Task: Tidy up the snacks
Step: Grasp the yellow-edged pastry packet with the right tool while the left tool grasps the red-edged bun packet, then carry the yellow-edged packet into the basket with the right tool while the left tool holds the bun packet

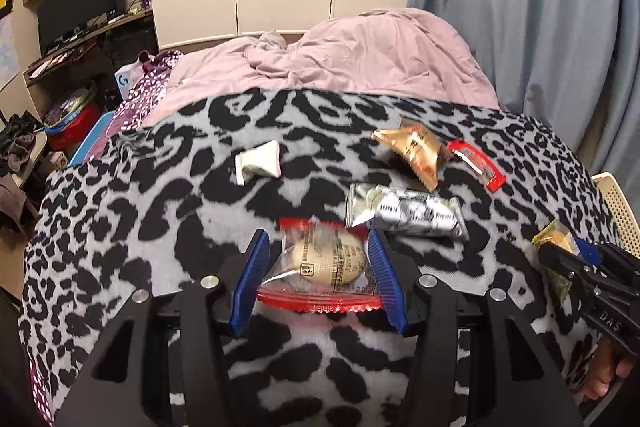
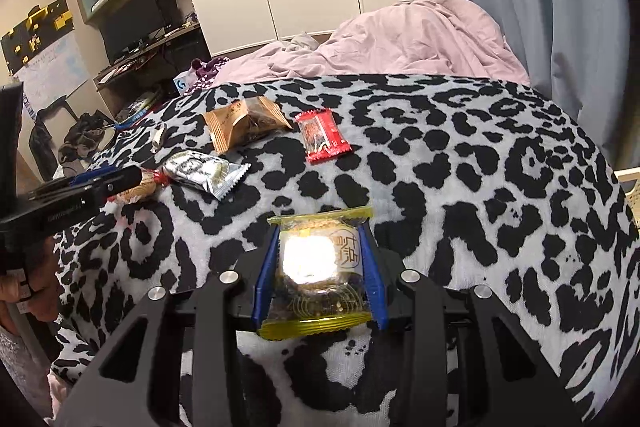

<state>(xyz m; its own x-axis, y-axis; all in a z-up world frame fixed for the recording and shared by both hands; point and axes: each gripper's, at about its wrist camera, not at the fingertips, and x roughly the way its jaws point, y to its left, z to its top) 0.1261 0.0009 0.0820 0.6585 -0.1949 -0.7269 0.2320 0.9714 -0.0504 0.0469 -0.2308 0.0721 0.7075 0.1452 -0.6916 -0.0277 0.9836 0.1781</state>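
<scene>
Fingers on both hands are pressing on snacks right now. The left gripper [image 1: 320, 267] is squeezing a red-edged packet [image 1: 326, 263] with a round tan cake inside, and the blue fingers [image 1: 251, 279] are pinching its two short sides. The right gripper [image 2: 322, 267] is squeezing a yellow-edged packet [image 2: 320, 267] the same way (a bright glare is hiding its middle). Both packets are hanging just above the spotted blanket [image 1: 160, 227] on the bed. Four more snacks are lying ahead of the fingers: a silver packet [image 1: 404, 213], a gold packet [image 1: 416, 153], a small red packet [image 1: 478, 163] and a white packet [image 1: 260, 163]. The silver one is lying closest to the left fingers, with its long side running left to right. I am guessing both packets are being carried to a sorting spot.
</scene>
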